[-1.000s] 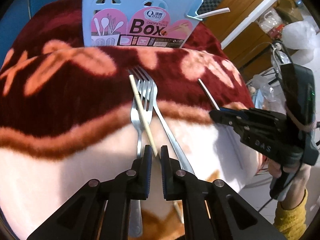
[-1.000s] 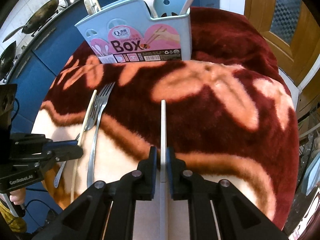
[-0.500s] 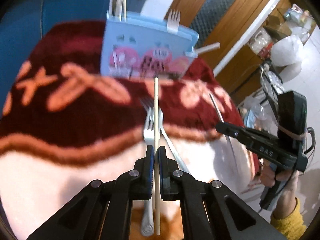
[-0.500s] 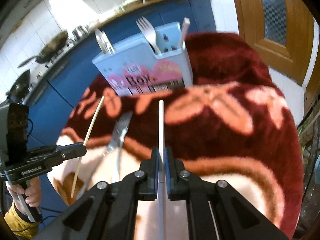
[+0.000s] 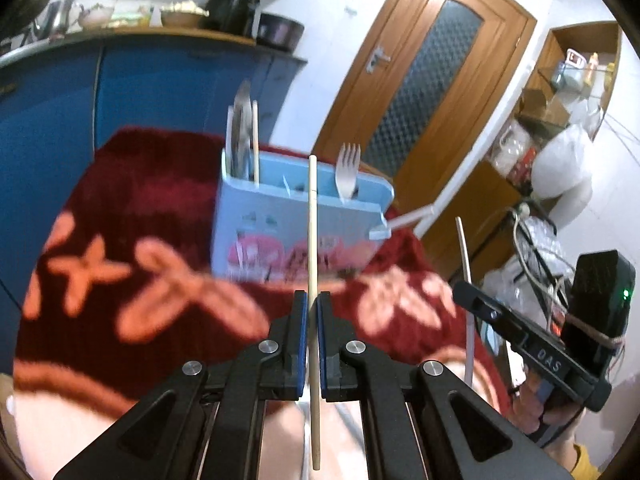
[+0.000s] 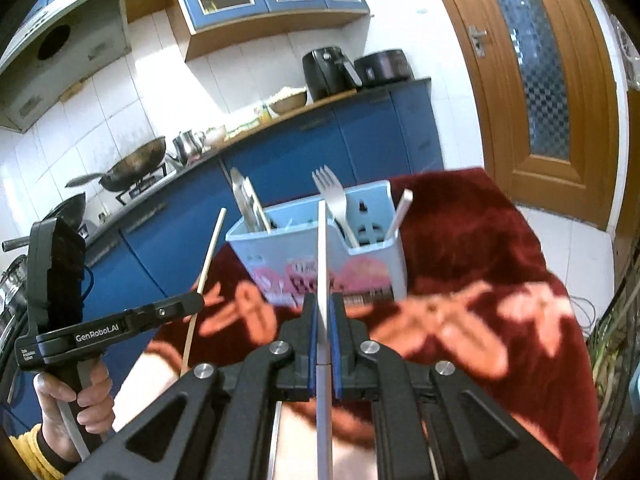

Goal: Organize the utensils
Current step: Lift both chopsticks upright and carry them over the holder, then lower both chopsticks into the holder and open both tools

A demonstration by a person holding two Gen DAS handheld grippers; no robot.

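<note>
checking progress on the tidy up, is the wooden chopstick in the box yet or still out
Out. The wooden chopstick is clamped in the left gripper, held in the air short of the blue box.

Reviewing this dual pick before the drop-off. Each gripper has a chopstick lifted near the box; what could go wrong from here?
1. The left gripper pinches the wooden chopstick partway along its length, so it may pivot or slip.
2. The blue utensil box already holds a fork and other utensils; the white chopstick in the right gripper could snag on them.
</note>
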